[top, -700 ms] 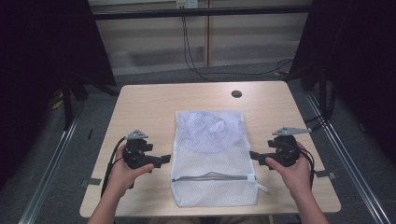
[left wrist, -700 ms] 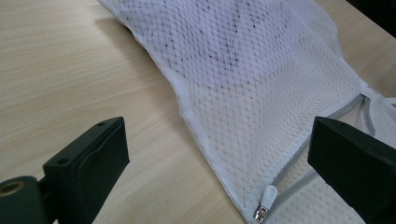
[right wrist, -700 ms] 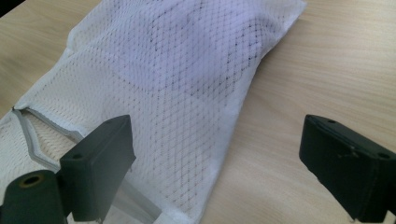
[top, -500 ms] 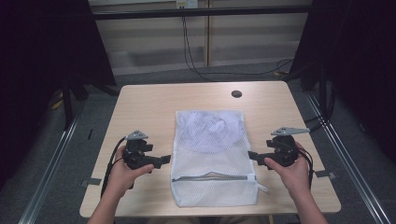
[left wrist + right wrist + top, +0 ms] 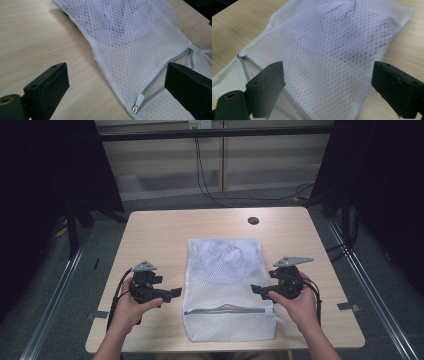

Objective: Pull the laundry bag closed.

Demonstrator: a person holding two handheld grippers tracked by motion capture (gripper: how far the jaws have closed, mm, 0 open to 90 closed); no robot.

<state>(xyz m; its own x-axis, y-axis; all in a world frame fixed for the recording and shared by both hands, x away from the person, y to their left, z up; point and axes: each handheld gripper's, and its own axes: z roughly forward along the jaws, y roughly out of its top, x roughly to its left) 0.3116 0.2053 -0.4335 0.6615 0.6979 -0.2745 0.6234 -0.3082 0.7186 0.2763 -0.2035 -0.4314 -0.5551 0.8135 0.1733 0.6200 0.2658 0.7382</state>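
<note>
**Both hands closing in on the mesh bag**

Little has shifted since the earlier frames: your right hand-held gripper [image 5: 257,290] has edged slightly toward the mesh bag [image 5: 227,285]; your left hand-held gripper [image 5: 175,292] holds its place. Both stand wide open, gripping nothing. The bag lies flat mid-worktop [image 5: 160,235], its zipper pull [image 5: 137,105] just ahead of your left jaws. You probably mean to open it. Bare worktop flanks the bag; its near edge sits close to the worktop's front.

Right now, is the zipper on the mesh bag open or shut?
Open. On the mesh bag, the zipper tracks gape apart across its width, and the zipper pull sits at the end nearest the left gripper.
</note>
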